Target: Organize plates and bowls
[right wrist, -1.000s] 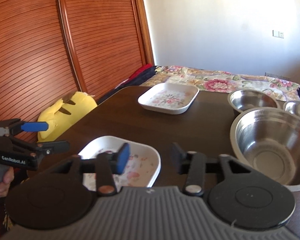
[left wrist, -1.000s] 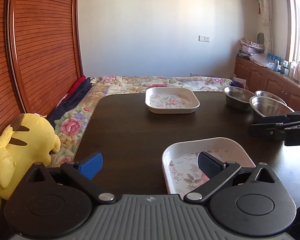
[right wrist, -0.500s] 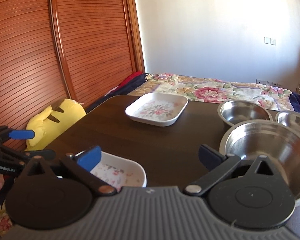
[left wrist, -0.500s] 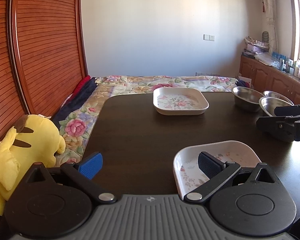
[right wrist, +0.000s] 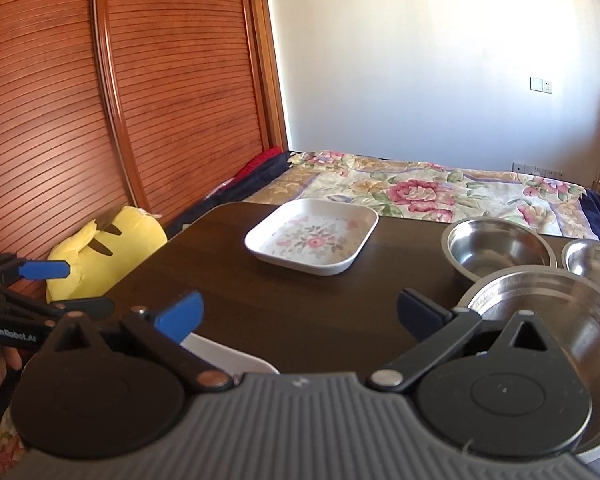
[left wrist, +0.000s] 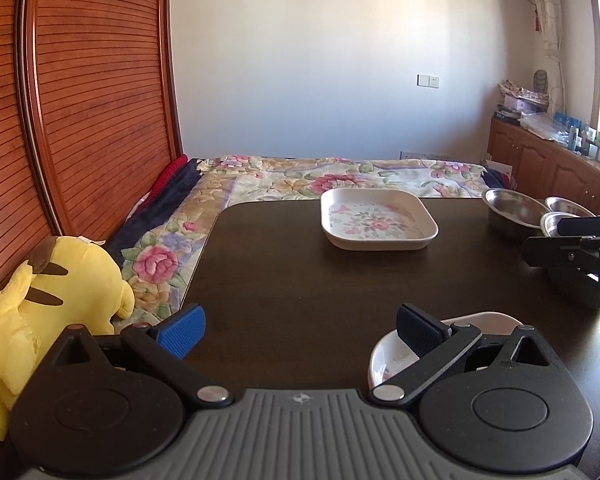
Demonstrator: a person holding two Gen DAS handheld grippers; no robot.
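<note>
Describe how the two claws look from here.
Both alike: black linkage arms with silver pivot screws on round black housings over a ribbed grey base. Each left claw and right claw has one bright blue pad and one dark navy. White lettering marks the left's side.

Each gripper is black with a ribbed grey body, round black discs, silver pivot screws, one blue pad and one dark pad; white lettering marks the left gripper's side.
</note>
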